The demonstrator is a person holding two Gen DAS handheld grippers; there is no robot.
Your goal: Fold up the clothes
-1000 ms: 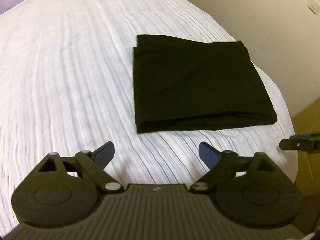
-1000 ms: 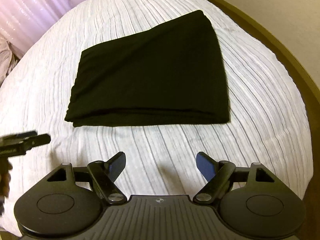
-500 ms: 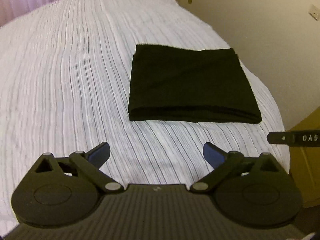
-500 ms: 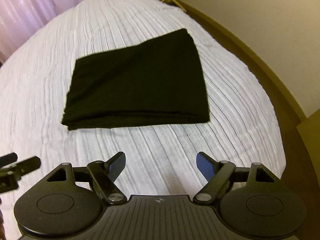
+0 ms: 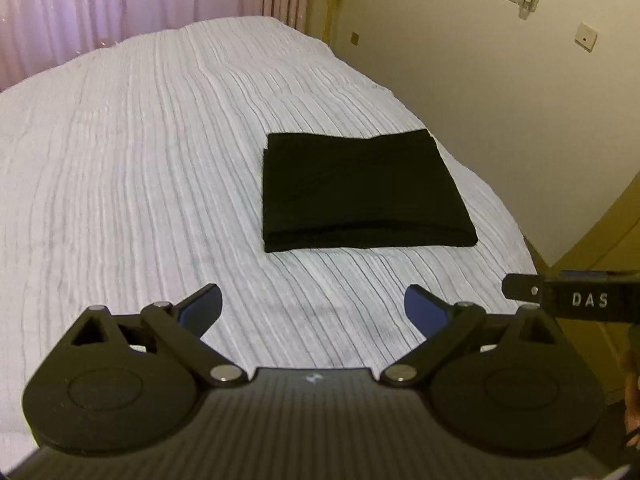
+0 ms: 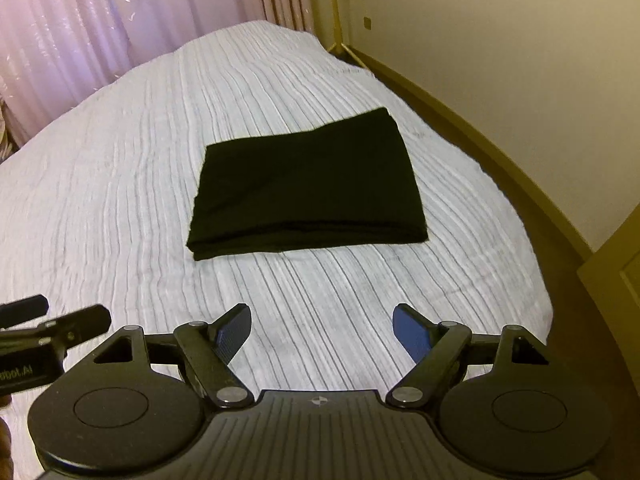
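Left wrist view
Left gripper (image 5: 313,308): jaws wide apart, holding nothing, above the near end of the bed.
Black cloth (image 5: 362,192): folded into a flat rectangle, lying on the bed (image 5: 120,184) toward its right side, well apart from the fingers.
Right gripper (image 5: 520,286): tip visible at the right edge, beyond the bed's near corner; jaw state cannot be told here.
Curtain (image 5: 120,4): behind the far end of the bed.

Right wrist view
Right gripper (image 6: 322,330): jaws wide apart, empty, above the bed's near end.
Black cloth (image 6: 308,184): flat on the bed (image 6: 100,200), folded edge facing the gripper, untouched.
Left gripper (image 6: 56,314): tip at the left edge, over the bed's near left part, fingers parted.
Wall (image 6: 500,60): right of the bed.
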